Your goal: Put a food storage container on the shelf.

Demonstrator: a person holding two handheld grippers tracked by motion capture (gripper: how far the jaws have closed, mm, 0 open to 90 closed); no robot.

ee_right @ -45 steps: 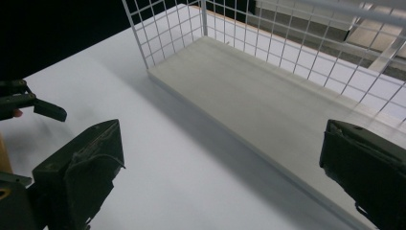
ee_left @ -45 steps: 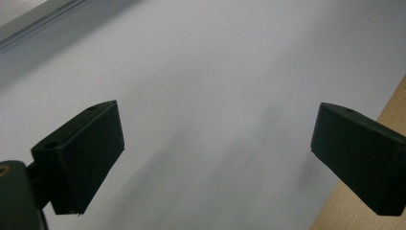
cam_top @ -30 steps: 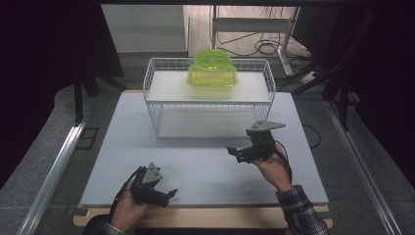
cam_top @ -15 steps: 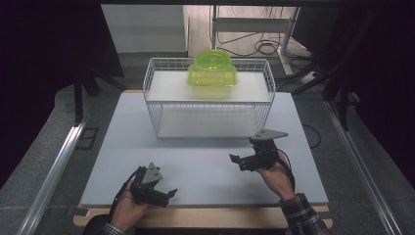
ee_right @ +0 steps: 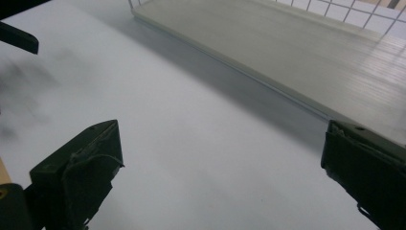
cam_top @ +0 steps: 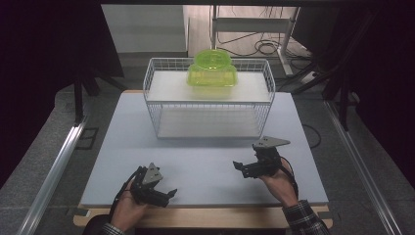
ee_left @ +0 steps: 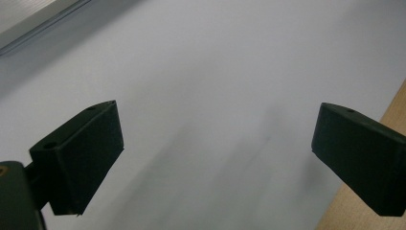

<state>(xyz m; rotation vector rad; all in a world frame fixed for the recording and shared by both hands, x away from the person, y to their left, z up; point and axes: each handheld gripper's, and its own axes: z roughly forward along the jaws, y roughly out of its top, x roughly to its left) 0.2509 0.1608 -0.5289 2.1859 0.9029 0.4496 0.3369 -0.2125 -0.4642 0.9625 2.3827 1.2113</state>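
Green plastic container sits on the top shelf of the white wire rack, far ahead of both grippers, nothing touching it. Its base is partly masked by the rack's wire rim; contents can't be made out. Right gripper: jaws spread wide, empty, low over the table, rack's lower shelf just ahead of it. Left gripper: jaws also wide apart, empty, at the table's near edge, farther from the rack.
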